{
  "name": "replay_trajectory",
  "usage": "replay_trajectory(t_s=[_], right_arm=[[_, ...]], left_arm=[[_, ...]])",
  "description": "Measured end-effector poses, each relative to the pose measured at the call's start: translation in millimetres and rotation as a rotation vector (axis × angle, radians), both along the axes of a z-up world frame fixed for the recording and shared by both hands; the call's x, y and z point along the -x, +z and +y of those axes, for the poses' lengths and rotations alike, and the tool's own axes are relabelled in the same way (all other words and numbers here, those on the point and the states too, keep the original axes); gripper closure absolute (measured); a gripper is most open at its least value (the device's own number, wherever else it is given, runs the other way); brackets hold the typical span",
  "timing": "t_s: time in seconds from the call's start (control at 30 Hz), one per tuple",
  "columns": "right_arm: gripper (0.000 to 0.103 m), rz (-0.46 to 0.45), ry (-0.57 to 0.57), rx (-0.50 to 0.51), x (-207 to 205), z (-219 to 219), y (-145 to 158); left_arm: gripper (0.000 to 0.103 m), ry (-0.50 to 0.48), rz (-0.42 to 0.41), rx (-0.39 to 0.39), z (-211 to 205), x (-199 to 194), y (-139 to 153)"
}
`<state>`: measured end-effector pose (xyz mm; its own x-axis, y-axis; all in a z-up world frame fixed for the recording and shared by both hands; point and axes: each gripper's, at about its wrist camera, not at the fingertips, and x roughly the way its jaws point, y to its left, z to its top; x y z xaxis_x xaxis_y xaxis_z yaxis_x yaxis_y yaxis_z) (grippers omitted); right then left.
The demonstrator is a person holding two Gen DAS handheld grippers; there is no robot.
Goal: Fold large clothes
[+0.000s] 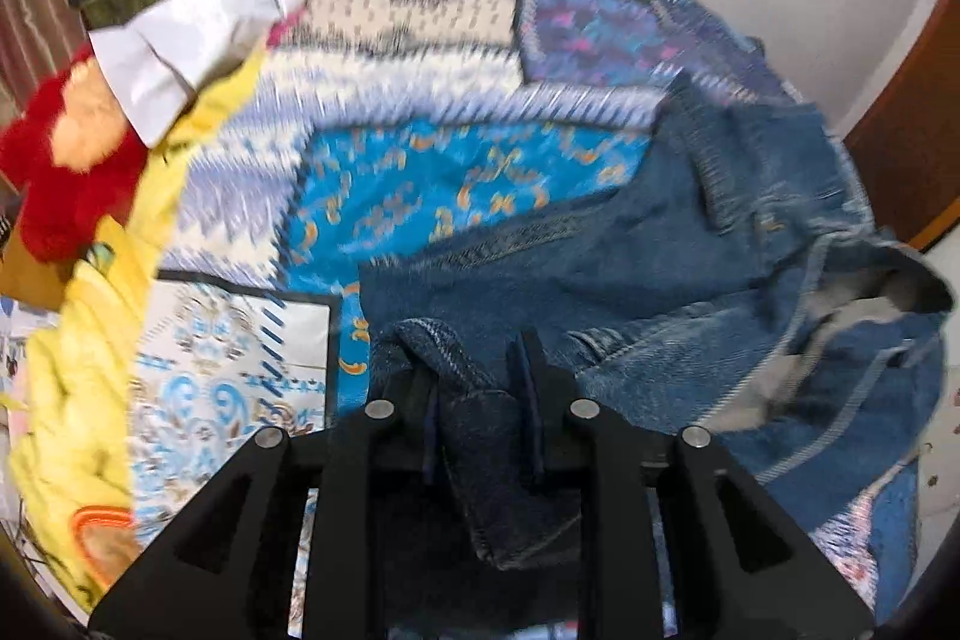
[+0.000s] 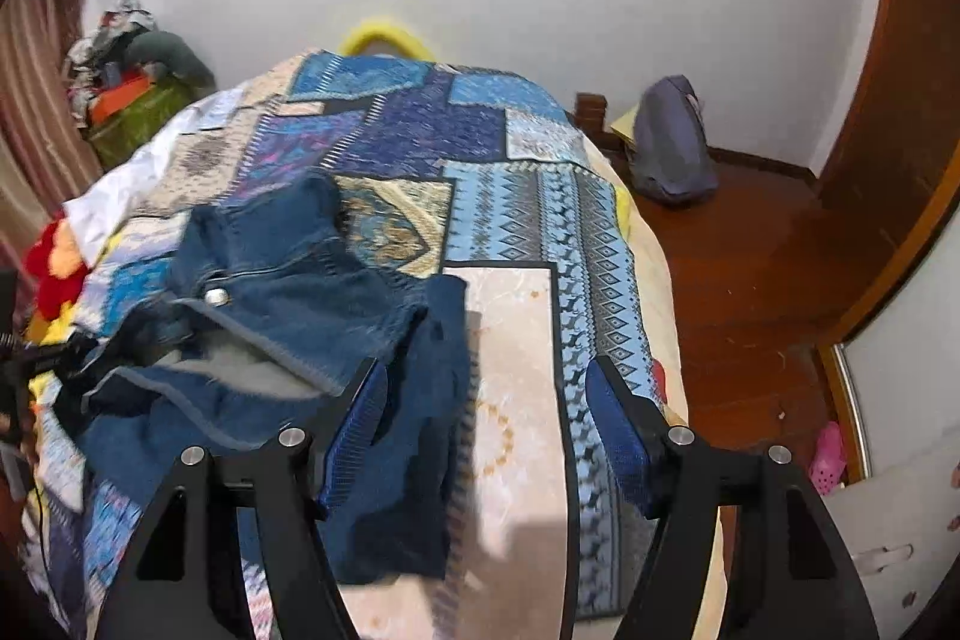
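Note:
A pair of blue denim jeans (image 1: pixel 690 244) lies crumpled on a patchwork bed cover (image 1: pixel 420 178). My left gripper (image 1: pixel 480 370) is shut on a fold of the denim, which bunches between its black fingers and hangs down toward the camera. In the right wrist view the jeans (image 2: pixel 300 304) lie at the left, waist open with a metal button (image 2: pixel 216 296) showing. My right gripper (image 2: pixel 486 394) is open and empty above the bed cover (image 2: pixel 516 232), its left finger (image 2: pixel 354 424) at the edge of the denim.
A white cloth (image 1: pixel 198 34), a yellow sheet (image 1: pixel 78 340) and a red plush toy (image 1: pixel 66 172) lie at the bed's left. A heaped laundry basket (image 2: pixel 132 100) stands by the wall. A grey bag (image 2: pixel 672 148) sits on the wooden floor right of the bed.

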<state>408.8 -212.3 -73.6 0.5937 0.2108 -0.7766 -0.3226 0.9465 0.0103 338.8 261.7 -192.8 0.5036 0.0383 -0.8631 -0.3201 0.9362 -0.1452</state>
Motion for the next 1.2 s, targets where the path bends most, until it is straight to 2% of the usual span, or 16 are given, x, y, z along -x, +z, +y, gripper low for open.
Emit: replay_trajectory(t_s=[0.13, 0.17, 0.2, 0.27, 0.37, 0.43, 0.53, 0.67, 0.77, 0.87, 0.97, 1.0, 1.03, 1.07, 1.2], right_arm=[[0.035, -0.029, 0.066, -0.033, 31, 6, 19], [0.035, -0.04, 0.092, -0.036, 42, 10, 23], [0.032, -0.045, 0.107, -0.034, 48, 14, 25], [0.028, -0.054, 0.151, -0.029, 61, 24, 27], [0.026, -0.075, 0.212, -0.012, 81, 39, 27], [0.026, -0.085, 0.243, -0.002, 91, 49, 24], [0.026, -0.077, 0.275, 0.013, 99, 60, 15], [0.025, -0.029, 0.295, 0.036, 97, 73, -8], [0.025, 0.02, 0.292, 0.061, 89, 79, -29], [0.025, 0.077, 0.272, 0.128, 75, 87, -55], [0.025, 0.09, 0.274, 0.188, 58, 93, -71], [0.019, 0.083, 0.279, 0.197, 55, 95, -73], [0.012, 0.076, 0.285, 0.204, 50, 97, -73], [0.009, 0.063, 0.291, 0.214, 44, 101, -74], [0.008, 0.053, 0.295, 0.229, 17, 112, -73]], left_arm=[[0.076, -0.041, -0.023, -0.012, -10, 8, 32], [0.07, -0.043, -0.017, -0.031, -13, 10, 38], [0.055, -0.038, -0.017, -0.056, -15, 14, 43], [0.036, -0.03, -0.05, -0.129, -21, 17, 53], [0.026, -0.042, -0.101, -0.253, -35, 26, 69], [0.024, -0.077, -0.107, -0.26, -44, 31, 72], [0.021, -0.141, -0.098, -0.216, -59, 36, 66], [0.02, -0.214, -0.055, -0.136, -82, 40, 39], [0.02, -0.24, -0.005, -0.094, -96, 39, 12], [0.02, -0.252, 0.059, -0.084, -102, 32, -18], [0.016, -0.24, 0.055, -0.041, -96, 23, -28], [0.013, -0.23, 0.048, -0.033, -92, 17, -29], [0.013, -0.221, 0.044, -0.03, -88, 11, -29], [0.013, -0.211, 0.039, -0.03, -84, 5, -29], [0.013, -0.144, 0.078, -0.134, -63, -28, -37]])
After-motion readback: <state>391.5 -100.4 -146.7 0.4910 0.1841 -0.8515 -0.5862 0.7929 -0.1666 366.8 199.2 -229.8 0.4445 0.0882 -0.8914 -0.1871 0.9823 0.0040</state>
